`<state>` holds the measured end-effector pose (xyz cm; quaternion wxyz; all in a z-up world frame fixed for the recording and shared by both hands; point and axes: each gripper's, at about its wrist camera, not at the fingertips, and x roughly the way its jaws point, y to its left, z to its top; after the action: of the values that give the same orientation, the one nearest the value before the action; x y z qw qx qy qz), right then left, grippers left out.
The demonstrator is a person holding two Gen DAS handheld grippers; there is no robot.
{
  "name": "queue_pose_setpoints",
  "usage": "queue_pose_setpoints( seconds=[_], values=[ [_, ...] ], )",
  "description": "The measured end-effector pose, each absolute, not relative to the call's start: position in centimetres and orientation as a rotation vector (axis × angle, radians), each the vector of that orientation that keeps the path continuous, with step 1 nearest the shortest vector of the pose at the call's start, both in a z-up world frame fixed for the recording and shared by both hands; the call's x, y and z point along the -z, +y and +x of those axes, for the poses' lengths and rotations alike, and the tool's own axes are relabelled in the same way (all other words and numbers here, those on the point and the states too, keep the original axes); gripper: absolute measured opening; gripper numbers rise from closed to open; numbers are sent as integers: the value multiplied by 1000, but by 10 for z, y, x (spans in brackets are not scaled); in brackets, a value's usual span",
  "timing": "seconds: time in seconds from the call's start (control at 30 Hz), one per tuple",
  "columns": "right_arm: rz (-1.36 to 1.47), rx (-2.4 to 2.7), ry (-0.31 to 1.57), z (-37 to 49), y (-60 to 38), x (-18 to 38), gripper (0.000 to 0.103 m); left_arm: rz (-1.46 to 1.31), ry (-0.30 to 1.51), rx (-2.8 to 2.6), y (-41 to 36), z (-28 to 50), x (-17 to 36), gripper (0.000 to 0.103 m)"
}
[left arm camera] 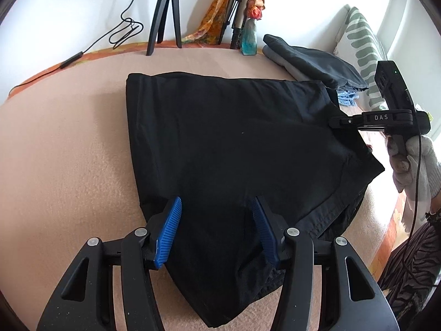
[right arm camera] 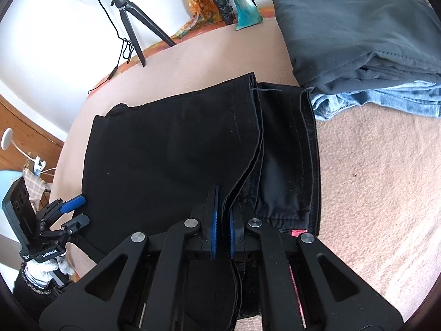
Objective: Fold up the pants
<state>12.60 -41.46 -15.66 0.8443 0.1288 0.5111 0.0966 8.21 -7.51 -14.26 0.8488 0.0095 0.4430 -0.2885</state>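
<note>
Black pants lie folded over on a pink blanket. My left gripper is open, its blue pads on either side of the pants' near edge; it also shows in the right wrist view at the pants' left edge. My right gripper is shut on the edges of the upper folded layers of the pants, above the waistband. In the left wrist view the right gripper's tips are hidden at the pants' right edge.
A stack of folded dark and blue garments lies at the far right, touching the pants' corner. Tripods and a cable stand along the far edge. A patterned pillow is at the right.
</note>
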Motion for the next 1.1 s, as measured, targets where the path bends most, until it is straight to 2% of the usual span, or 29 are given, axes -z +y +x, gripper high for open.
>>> queue_pose_setpoints(
  seconds=[0.1,0.13,0.2,0.37,0.5,0.67,0.87,1.1],
  values=[
    [260,-184,1086,124,-415,148,13,14,932,607,-72,77,142,52],
    [237,-166,1082,123,-414,144,21,18,930,608,-72,74,141,52],
    [150,-125,1040,119,-407,129,28,42,924,606,-73,68,141,53],
    [88,-206,910,113,-376,92,28,56,915,610,-70,57,140,53],
    [90,-358,915,125,-330,90,28,-15,943,624,-61,59,134,54],
    [8,-526,934,148,-250,99,28,-145,968,612,-38,64,131,55],
    [5,-613,1010,183,-184,124,28,-347,1034,616,-17,70,151,55],
    [-82,-577,1085,222,-139,156,28,-354,1042,642,-27,71,153,55]
  ],
)
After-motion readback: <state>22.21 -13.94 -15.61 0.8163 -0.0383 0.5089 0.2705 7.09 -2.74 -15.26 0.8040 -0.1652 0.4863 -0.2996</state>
